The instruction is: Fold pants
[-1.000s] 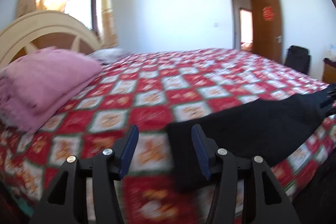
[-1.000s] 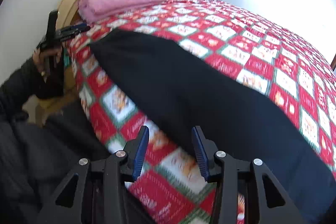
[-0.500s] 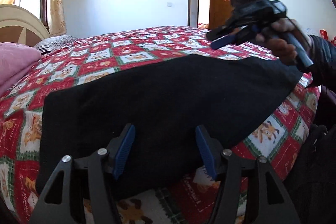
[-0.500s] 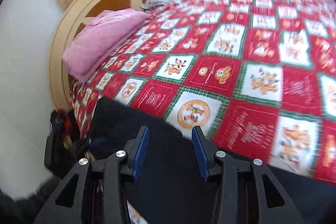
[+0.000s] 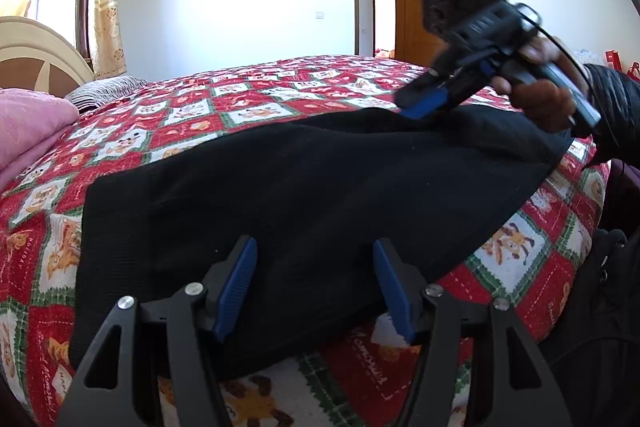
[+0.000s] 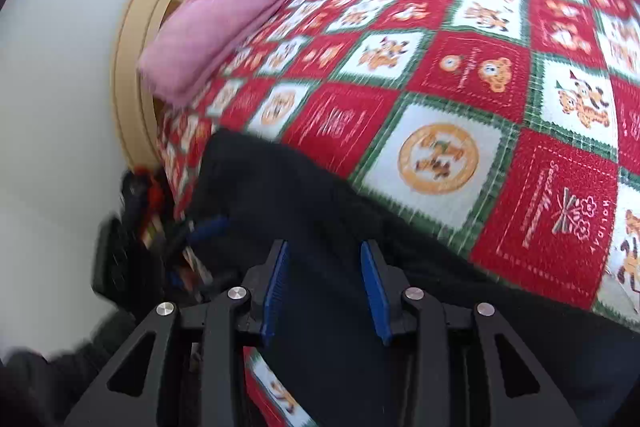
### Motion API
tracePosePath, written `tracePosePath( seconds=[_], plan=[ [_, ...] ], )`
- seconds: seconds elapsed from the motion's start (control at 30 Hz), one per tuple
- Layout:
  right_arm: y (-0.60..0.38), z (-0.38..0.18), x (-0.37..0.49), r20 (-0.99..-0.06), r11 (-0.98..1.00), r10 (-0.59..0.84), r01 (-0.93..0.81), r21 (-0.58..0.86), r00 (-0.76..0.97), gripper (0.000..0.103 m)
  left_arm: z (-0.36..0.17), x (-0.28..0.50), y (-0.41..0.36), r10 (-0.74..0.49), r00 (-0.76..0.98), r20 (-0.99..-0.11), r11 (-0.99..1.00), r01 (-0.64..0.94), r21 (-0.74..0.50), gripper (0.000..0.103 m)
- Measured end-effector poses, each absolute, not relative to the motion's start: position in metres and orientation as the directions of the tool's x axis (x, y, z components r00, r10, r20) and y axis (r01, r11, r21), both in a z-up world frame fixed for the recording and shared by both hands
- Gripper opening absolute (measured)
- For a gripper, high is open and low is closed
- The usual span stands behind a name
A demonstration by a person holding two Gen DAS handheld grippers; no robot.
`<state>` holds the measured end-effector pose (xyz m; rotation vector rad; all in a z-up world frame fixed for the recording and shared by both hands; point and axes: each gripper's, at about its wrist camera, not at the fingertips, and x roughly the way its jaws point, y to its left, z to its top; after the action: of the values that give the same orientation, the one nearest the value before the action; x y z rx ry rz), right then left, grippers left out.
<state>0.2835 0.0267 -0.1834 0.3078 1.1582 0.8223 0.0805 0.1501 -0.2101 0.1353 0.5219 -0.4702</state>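
Note:
The black pants [image 5: 304,187] lie flat along the near edge of the bed, on the red patterned quilt [image 5: 256,95]. My left gripper [image 5: 314,287] is open, low over the pants' near edge at one end. My right gripper [image 6: 325,287] is open over the pants [image 6: 340,347] at the other end. In the left wrist view the right gripper [image 5: 424,103] hovers just above the far edge of the pants, held in a hand. In the right wrist view the left gripper [image 6: 200,231] is blurred at the bed's edge.
A pink folded blanket [image 5: 28,131] and a striped pillow [image 5: 104,91] lie by the cream headboard [image 6: 132,39]. An open wooden door [image 5: 424,3] is on the far wall. A dark jacket sleeve [image 5: 616,107] is at the right.
My left gripper has swung from the pillow side to face along the pants and has come closer to them. My right gripper has dropped lower over its end of the pants.

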Motion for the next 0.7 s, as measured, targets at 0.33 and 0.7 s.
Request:
tracePosePath(
  seconds=[0.33, 0.7],
  plan=[
    [0.009, -0.233, 0.328, -0.439, 0.441, 0.896, -0.020, 0.897, 0.064, 0.040, -0.212, 0.074, 0.152, -0.401, 0.772, -0.493, 0.885, 0.466, 0.010, 0.064],
    [0.001, -0.230, 0.316, -0.527, 0.526, 0.842, 0.041, 0.849, 0.114, 0.023, -0.212, 0.072, 0.153, -0.402, 0.776, -0.486, 0.884, 0.467, 0.016, 0.064]
  ],
)
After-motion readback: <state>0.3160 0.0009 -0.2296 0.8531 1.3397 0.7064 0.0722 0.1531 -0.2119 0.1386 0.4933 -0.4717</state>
